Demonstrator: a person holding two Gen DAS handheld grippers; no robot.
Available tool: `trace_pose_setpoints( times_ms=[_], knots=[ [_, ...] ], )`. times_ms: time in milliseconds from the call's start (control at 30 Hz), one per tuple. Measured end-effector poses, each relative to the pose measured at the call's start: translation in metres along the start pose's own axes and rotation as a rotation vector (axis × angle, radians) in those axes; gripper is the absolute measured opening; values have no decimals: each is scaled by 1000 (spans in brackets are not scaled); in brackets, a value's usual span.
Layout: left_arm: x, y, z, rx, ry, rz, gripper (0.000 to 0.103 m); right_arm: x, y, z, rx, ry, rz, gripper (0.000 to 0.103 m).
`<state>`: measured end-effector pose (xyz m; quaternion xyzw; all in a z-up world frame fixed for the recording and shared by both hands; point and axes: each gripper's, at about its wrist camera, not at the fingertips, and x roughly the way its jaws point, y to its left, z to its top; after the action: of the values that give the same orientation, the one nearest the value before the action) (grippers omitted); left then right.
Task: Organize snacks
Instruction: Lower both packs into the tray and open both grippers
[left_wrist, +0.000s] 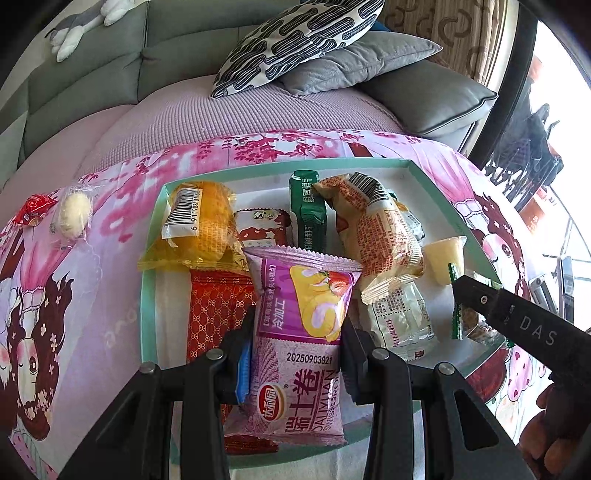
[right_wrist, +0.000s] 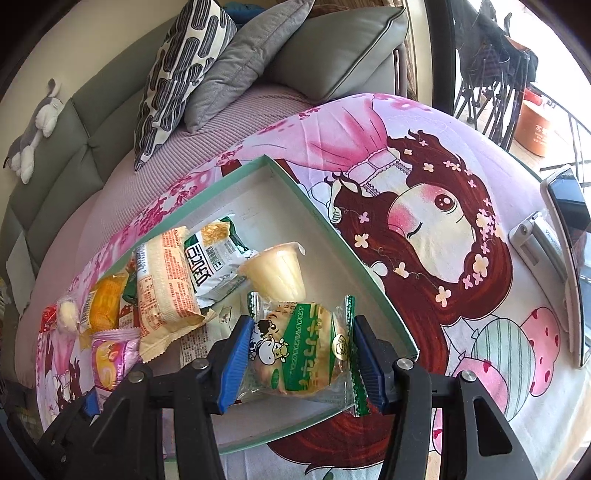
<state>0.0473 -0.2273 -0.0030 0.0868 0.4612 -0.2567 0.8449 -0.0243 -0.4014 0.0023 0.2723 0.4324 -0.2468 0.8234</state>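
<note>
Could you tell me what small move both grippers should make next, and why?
Probably lower a little and release: the left gripper holds the pink Swiss roll pack and the right gripper the green-striped bun pack, both already over the teal box.

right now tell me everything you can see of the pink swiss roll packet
The swiss roll packet is a glossy pink-purple plastic pillow pack with zigzag sealed ends, a picture of a sliced roll with strawberry, a printed date and a red-and-yellow logo. It is sealed and puffy, held lengthwise between the left gripper's fingers, above the near part of the green-rimmed box. Its far end overlaps a red patterned packet below it.
</note>
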Motion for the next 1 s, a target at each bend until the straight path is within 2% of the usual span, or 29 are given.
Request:
trace_pose_setpoints(
  times_ms=[300, 433, 567, 1000],
  knots=[
    [1, -3, 0, 16, 1, 14, 42, 12, 0, -2, -5, 30, -12, 60],
    [1, -1, 0, 8, 7, 7, 53, 12, 0, -2, -13, 30, -25, 61],
    [-2, -1, 2, 2, 7, 3, 56, 10, 0, -1, -20, 20, -34, 67],
    [-37, 10, 11, -34, -84, -9, 56, -17, -2, 5, -14, -60, -29, 69]
  ],
)
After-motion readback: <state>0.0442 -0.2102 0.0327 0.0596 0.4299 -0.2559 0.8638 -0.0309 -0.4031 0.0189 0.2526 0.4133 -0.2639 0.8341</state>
